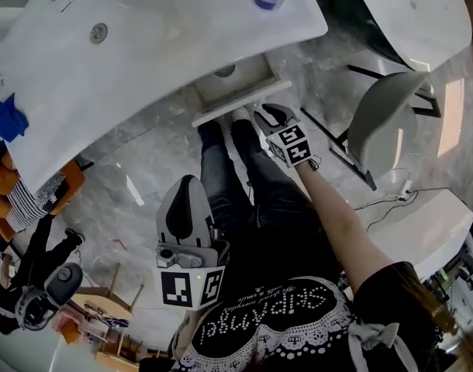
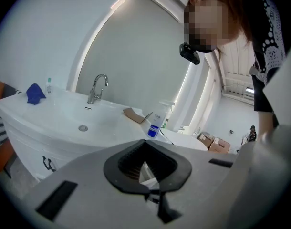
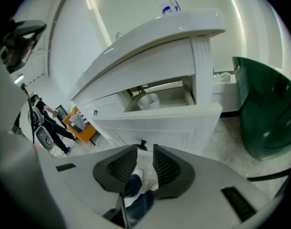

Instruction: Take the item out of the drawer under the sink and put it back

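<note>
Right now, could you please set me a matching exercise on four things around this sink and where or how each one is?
Things:
1 spray bottle
2 blue cloth
3 silvery cup
4 drawer

Places or states:
A pulled open
B inside the drawer
C lying bunched at one end of the counter
D standing upright on the counter

Pairs: 1-D, 2-C, 3-B, 4-A.
</note>
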`<state>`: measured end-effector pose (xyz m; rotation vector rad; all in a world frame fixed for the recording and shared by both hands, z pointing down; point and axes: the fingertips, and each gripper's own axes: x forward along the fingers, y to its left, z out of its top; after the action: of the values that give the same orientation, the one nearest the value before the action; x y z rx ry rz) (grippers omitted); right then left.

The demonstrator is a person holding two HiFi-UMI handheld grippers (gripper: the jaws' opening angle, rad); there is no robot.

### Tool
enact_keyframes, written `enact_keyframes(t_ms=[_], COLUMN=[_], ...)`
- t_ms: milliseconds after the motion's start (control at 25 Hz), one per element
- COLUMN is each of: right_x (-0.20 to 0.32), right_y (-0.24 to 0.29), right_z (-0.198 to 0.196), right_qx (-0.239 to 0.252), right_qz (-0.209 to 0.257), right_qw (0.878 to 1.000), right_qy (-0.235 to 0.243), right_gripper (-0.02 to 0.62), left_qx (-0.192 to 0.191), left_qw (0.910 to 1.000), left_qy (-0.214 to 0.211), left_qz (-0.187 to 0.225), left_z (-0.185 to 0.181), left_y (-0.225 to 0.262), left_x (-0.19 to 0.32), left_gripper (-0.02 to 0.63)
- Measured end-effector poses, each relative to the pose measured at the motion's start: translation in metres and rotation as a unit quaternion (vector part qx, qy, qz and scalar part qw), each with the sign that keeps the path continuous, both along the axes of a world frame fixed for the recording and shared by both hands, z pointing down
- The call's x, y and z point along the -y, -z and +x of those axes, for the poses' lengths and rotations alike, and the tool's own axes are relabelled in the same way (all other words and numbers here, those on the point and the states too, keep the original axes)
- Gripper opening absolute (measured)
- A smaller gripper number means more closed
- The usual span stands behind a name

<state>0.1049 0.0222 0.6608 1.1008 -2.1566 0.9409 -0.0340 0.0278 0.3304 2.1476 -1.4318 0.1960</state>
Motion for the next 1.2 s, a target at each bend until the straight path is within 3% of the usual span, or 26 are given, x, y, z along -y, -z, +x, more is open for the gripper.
enact_keyframes(t_ms=[80,280,720,880,1200], right_x=[0.002,0.010,0.037,0.047,0.051], right_y=[0.019,0.062,0.176,0.211,0.273], right_z=[0.010,0.026,0.029,0.038,0.034], right_qx=[0.002,0.014,0.047,0.045,0.086], right_qz=[0.016,0.047,0.152,0.192,0.243], right_qw=[1.000,0.999,0.987,0.979,0.964], right_qy=[-0.004,-0.023,-0.034,-0.044,-0.073], right_gripper=[0.079,0.036,0.020,0.020,0.020], left_qx=[0.003,0.006,0.009,0.015,0.019], left_qw=[0.9999,0.9990,0.9956,0.9932,0.9896], left_qy=[0.003,0.005,0.003,0.005,0.008], left_qz=[0.010,0.043,0.094,0.115,0.142], left_z=[-0.001,-0.001,-0.002,-0.004,-0.014], left_y=[0.005,0.023,0.060,0.074,0.090], left_x=[0.004,0.017,0.023,0.024,0.017], left_gripper=[0.003,0.003,0.003,0.003,0.003])
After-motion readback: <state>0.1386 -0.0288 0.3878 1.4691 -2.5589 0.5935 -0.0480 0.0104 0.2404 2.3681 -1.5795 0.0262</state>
